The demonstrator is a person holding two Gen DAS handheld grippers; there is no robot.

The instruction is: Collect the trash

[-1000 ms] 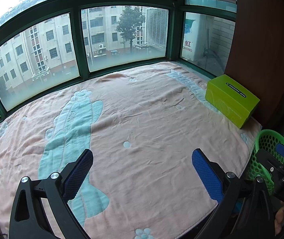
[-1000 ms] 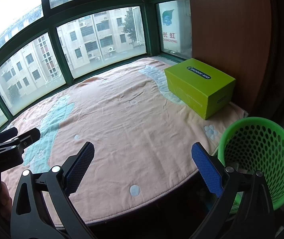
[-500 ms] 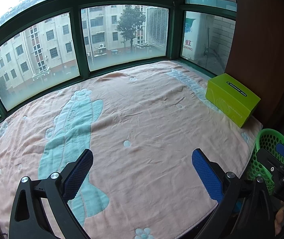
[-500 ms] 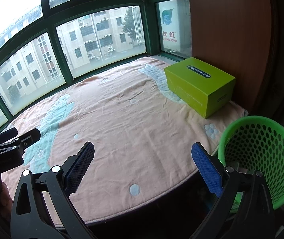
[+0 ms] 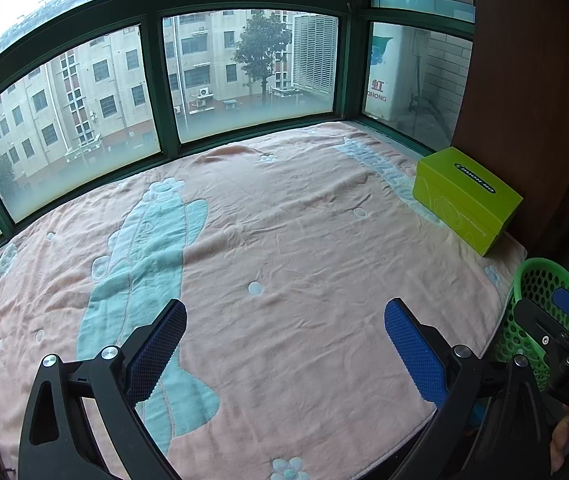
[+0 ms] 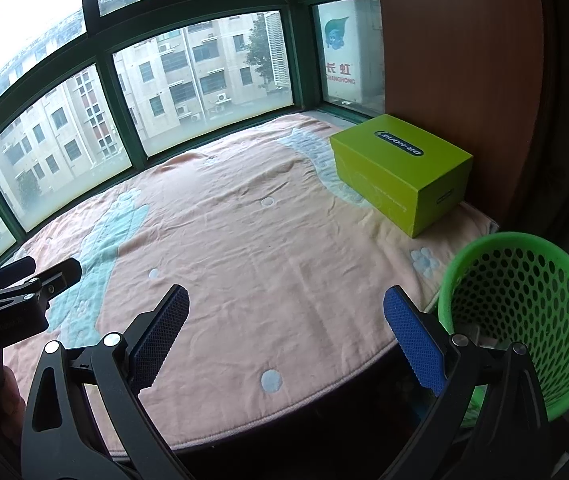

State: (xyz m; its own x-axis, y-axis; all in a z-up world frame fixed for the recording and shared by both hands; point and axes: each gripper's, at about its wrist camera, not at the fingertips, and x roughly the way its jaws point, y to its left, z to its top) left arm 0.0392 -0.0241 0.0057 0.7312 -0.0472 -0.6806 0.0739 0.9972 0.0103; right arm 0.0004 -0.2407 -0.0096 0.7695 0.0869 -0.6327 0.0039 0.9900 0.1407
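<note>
A: Pink blanket (image 5: 284, 248) fills mid-frame. Lime-green cardboard box (image 6: 400, 172) upper right on it, by the brown panel. Green mesh wastebasket (image 6: 524, 312) lower right, past the blanket's edge.

B: Grippers?

A: Left gripper (image 5: 284, 344) and right gripper (image 6: 284, 332) both spread wide, holding nothing.

B: Risks?

A: Box looks wider than the jaws; a corner pinch may slip. It could also catch the basket rim.

Green mesh basket (image 6: 524, 320) stands upright beside the blanket's edge.
</note>
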